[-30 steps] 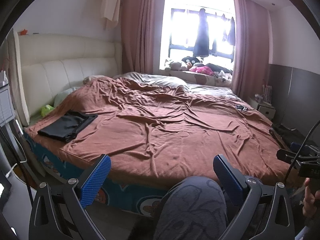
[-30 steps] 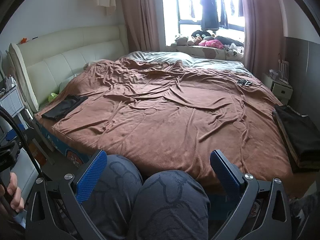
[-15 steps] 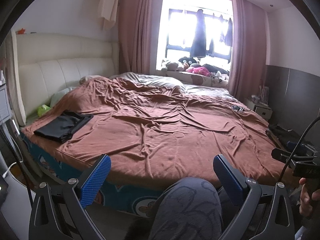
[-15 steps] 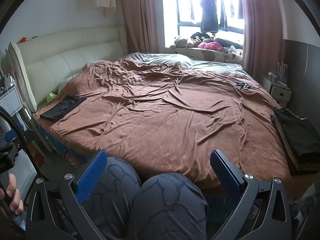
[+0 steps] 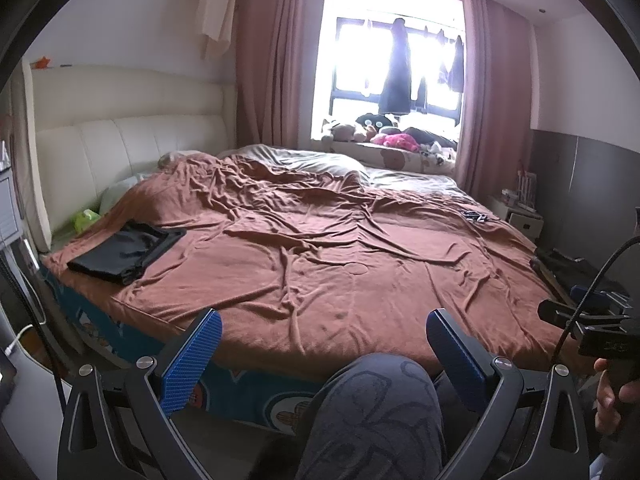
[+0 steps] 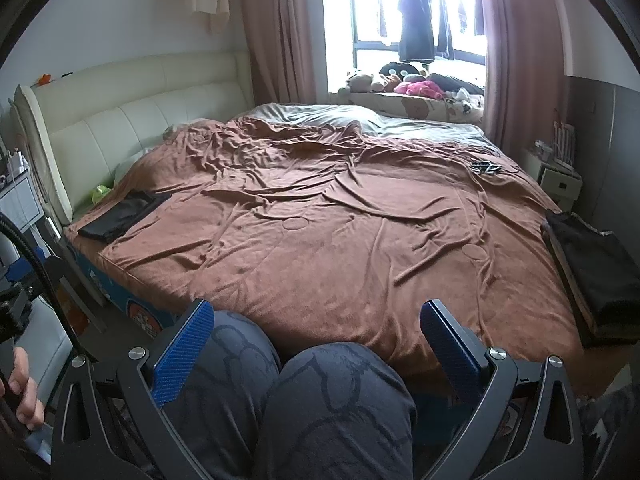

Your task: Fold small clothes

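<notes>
A folded black garment [image 5: 124, 254] lies at the bed's near left corner; it also shows in the right wrist view [image 6: 120, 214]. A pile of dark clothes [image 6: 592, 268] sits at the bed's right edge, and partly shows in the left wrist view [image 5: 568, 266]. My left gripper [image 5: 322, 340] is open and empty, held over the person's knees in front of the bed. My right gripper [image 6: 316, 330] is open and empty too, above the knees. Both are well short of the clothes.
A brown wrinkled blanket [image 5: 320, 248] covers the wide bed [image 6: 132, 308]. A cream headboard [image 5: 120, 148] stands at left. A small dark object [image 6: 486, 167] lies far right on the blanket. A nightstand [image 6: 558, 180] is at right. Soft toys [image 6: 400, 80] line the windowsill.
Both cameras have tilted up slightly and the bed sits a little lower in view. Both grippers stay open and empty.
</notes>
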The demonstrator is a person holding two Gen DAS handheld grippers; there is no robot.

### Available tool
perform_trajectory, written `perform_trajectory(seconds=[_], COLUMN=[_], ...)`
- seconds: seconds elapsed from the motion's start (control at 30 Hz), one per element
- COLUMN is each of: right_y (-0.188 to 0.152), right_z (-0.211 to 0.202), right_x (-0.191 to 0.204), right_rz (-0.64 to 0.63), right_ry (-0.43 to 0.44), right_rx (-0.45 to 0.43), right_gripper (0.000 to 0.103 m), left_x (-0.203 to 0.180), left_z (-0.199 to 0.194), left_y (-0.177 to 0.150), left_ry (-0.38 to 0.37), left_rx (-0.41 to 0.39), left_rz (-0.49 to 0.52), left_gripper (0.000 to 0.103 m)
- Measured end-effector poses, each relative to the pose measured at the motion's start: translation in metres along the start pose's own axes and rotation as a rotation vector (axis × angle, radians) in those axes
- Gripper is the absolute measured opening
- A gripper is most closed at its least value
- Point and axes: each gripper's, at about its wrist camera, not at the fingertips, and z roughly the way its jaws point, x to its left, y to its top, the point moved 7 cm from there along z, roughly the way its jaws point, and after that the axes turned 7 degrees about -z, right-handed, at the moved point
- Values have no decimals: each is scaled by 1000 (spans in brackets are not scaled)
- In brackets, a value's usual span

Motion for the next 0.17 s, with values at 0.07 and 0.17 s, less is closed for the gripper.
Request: perform_trajectory(seconds=[0.07,0.17], right_y=[0,2], right_z=[0,-2], right_x=[-1,-1], right_rz=[3,2], right_ry=[-3,-7], right_rx=[5,0], right_gripper=[103,103], left_x=[-1,-1], left_z=[-1,-1], left_y=[1,0], left_ry=[-2,0], left_rx=[-3,-4], left_rz=[3,4], left_gripper=[103,103])
